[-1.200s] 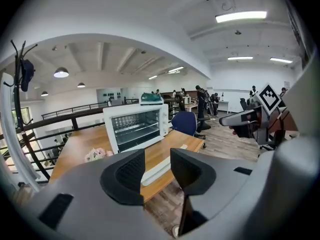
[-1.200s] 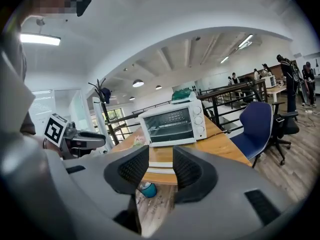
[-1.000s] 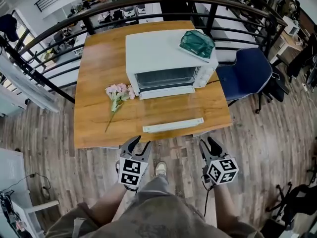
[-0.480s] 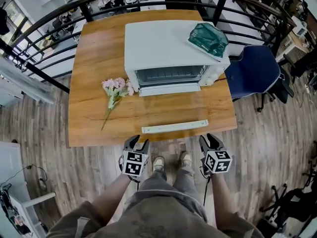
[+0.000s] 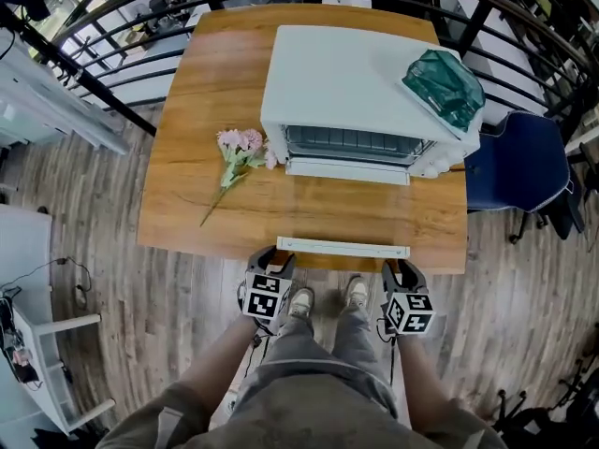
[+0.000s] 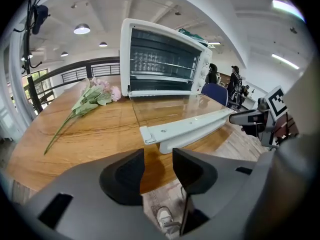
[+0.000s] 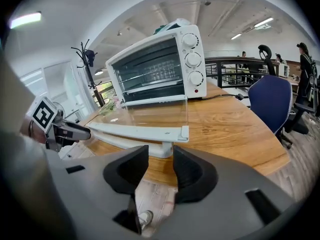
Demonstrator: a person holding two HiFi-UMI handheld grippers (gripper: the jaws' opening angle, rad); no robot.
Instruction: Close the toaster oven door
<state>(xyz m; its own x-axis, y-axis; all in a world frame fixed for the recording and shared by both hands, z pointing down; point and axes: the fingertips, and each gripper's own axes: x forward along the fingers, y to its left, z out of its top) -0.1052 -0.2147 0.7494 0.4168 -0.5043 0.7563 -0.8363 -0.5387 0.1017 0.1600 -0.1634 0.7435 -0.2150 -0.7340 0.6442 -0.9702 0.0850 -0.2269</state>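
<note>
Toaster oven [image 5: 356, 82] toward the back right of the wooden table [image 5: 206, 120]. Door [image 5: 346, 209] dropped fully flat, reaching to the table's near edge, with the pale handle bar [image 5: 343, 248] along that edge.

Left gripper [image 5: 271, 255] just off the handle's left end. Jaws just been opening, now a narrow gap apart, nothing between them. Right gripper [image 5: 401, 269] near the handle's right end, jaws likewise slightly parted, empty. Handle ahead of both pairs of jaws, not between them.

Pink flowers [image 5: 239, 152] lying left of the oven. Green bag [image 5: 445, 87] on its top right corner. Blue chair [image 5: 524, 171] beside the table's right side.
</note>
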